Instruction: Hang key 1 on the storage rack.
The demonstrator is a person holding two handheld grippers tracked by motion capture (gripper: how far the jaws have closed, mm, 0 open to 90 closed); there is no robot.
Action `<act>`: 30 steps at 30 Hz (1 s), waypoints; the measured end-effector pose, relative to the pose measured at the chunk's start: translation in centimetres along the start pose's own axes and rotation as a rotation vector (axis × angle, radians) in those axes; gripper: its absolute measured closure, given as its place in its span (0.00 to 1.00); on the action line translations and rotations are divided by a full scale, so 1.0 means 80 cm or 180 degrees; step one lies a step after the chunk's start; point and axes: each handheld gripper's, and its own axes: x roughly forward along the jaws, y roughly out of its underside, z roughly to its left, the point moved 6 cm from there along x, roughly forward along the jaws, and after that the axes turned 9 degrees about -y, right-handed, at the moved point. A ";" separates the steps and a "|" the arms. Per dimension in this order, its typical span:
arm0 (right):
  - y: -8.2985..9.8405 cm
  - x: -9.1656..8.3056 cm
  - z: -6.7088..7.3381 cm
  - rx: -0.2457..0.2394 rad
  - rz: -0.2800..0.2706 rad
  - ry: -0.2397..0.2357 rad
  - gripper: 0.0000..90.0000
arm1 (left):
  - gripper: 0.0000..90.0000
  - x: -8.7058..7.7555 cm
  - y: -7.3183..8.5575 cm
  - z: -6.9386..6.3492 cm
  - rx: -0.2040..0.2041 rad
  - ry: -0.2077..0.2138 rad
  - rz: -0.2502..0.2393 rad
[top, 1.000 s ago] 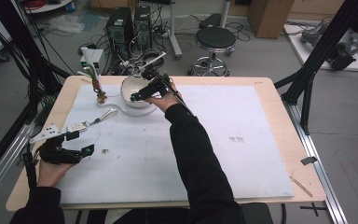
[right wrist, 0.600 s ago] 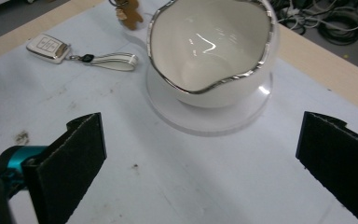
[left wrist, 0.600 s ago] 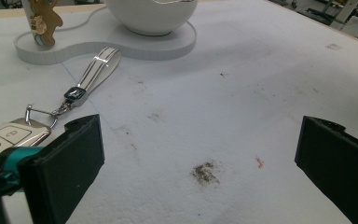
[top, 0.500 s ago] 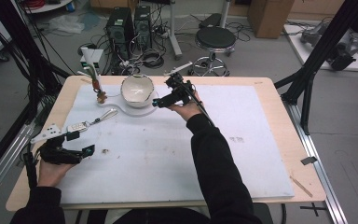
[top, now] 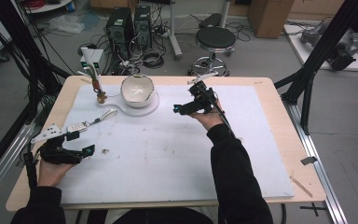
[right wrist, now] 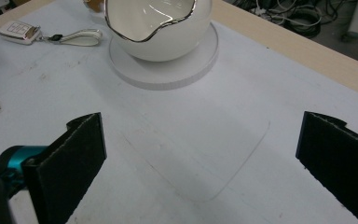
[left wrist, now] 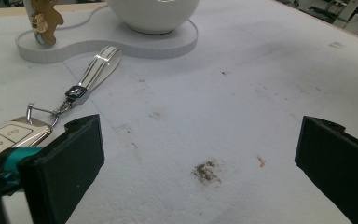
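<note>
L gripper [top: 89, 150] sits low at the near-left of the white foam mat [top: 177, 158], jaws wide apart w/ nothing between them; in the left gripper view its own jaws frame bare mat w/ a brown smudge [left wrist: 206, 170]. Just beside its L jaw lies the car key fob [left wrist: 7, 137], flat on the mat, clip and striped strap loop [left wrist: 98, 70] trailing toward the bowl, so prob. this gripper is parked next to the fob ready to take it, though it isn't touching it yet. Further back, a small brown figurine [top: 101, 96] stands on the narrow end of a white shaped base [top: 142, 108], apparently a display stand; the white bowl [top: 138, 88] w/ wavy gilt rim sits on the round end of the same base, upright, looks empty as far as the right gripper view shows. R gripper [top: 179, 109] is held up over the mat centre-right of the bowl, well apart from it, jaws also spread wide & empty; its view looks down at bowl, base and a faint rounded outline [right wrist: 200, 154] on the mat, maybe a placement mark. Judgement: R hand is idle, the fob pickup falls to L. Writing: fob buttons carry small icons, too small to read; no brand legible on bowl, strap tag or grippers. Background PC towers and stool: no readable labels.
</note>
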 end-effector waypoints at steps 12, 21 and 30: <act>0.060 -0.035 -0.020 0.0100 -0.0055 0.0157 0.01 | 0.02 0.001 0.001 0.000 0.0010 -0.0014 0.0016; 0.101 -0.049 -0.030 0.0148 -0.0003 0.0253 0.01 | 0.02 0.002 0.001 0.000 0.0012 -0.0021 0.0022; 0.128 -0.068 -0.030 0.0133 0.0047 0.0349 0.01 | 0.02 0.002 0.001 0.000 0.0016 -0.0025 0.0033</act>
